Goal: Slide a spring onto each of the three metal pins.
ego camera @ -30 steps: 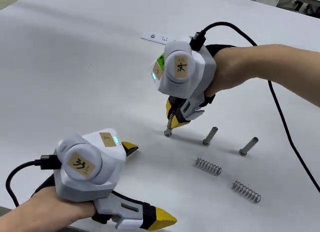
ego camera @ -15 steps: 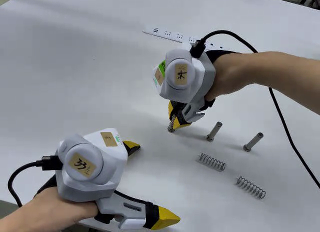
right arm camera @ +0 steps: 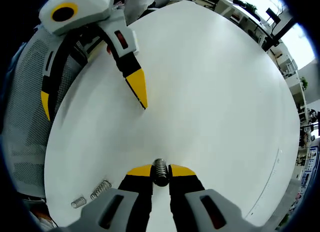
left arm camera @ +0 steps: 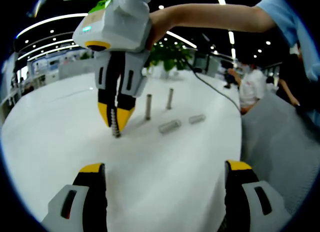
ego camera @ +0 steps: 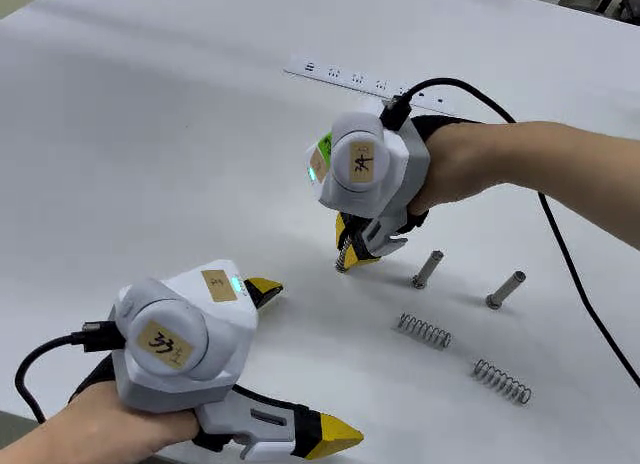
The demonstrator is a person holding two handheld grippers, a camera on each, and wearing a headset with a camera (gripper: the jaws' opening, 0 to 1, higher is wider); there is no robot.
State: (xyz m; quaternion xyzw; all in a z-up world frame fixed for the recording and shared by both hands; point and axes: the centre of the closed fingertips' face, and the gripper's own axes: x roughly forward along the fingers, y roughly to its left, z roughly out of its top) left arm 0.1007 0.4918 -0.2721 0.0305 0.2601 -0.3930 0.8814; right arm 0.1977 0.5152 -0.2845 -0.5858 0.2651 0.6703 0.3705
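Showing approx. step 1 of 3: right gripper (ego camera: 353, 256) is clenched on a coil spring (right arm camera: 160, 172), which is held upright w/ its lower end at the white bench (ego camera: 150, 134). The first pin is presumed inside it; seating can't be told. Middle pin (ego camera: 427, 269) and end pin (ego camera: 505, 289) are left bare. Loose spring A (ego camera: 423, 331) and loose spring B (ego camera: 500, 381) are laid flat near them. Left gripper (left arm camera: 165, 167) is held wide open, empty. Est. two fittings remain, plus this one.

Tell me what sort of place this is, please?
Probably a big open lab or workshop hall: a wide white workbench, rows of ceiling strip lights, and more desks beyond. The right claw holds a spring.
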